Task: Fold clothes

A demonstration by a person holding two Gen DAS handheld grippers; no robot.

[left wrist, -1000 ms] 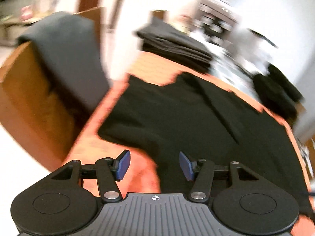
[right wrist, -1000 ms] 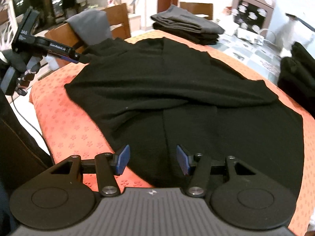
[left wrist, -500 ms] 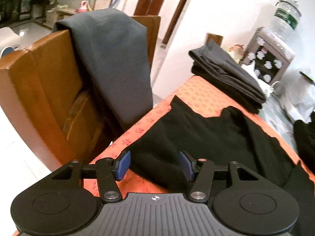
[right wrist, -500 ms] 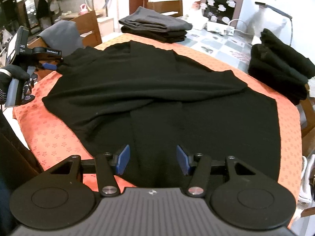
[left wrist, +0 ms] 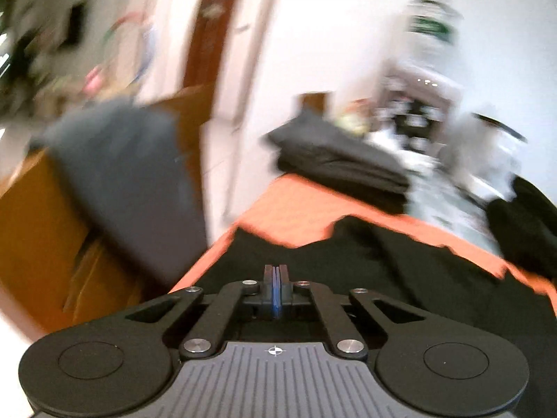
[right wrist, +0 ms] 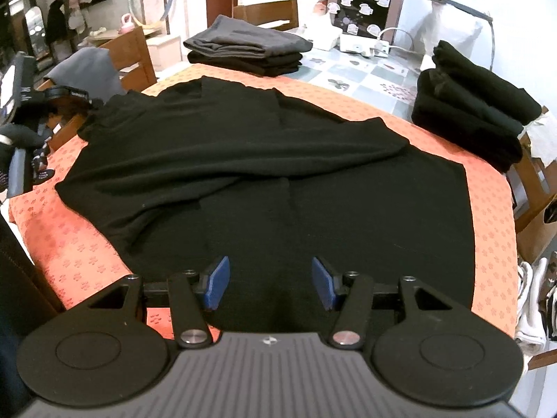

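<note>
Left tool (left wrist: 275, 287) pads pressed together at the black garment's (right wrist: 264, 174) far-left corner; cloth between them can't be confirmed, view blurred. Right tool (right wrist: 270, 282) pads apart, hovering over the near hem. Garment lies spread on the counter (right wrist: 69, 244), one sleeve laid across the body, so likely mid-fold. Next move probably needs both ends gripped to carry a fold over. Orange patterned cover, folded stacks (right wrist: 243, 50) behind, wooden chair (right wrist: 128, 55), cluttered room.

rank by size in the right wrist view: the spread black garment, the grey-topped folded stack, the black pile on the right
1. black garment, far the largest.
2-3. Black pile and folded stack look similar; the stack sits farther back, so unsure.
</note>
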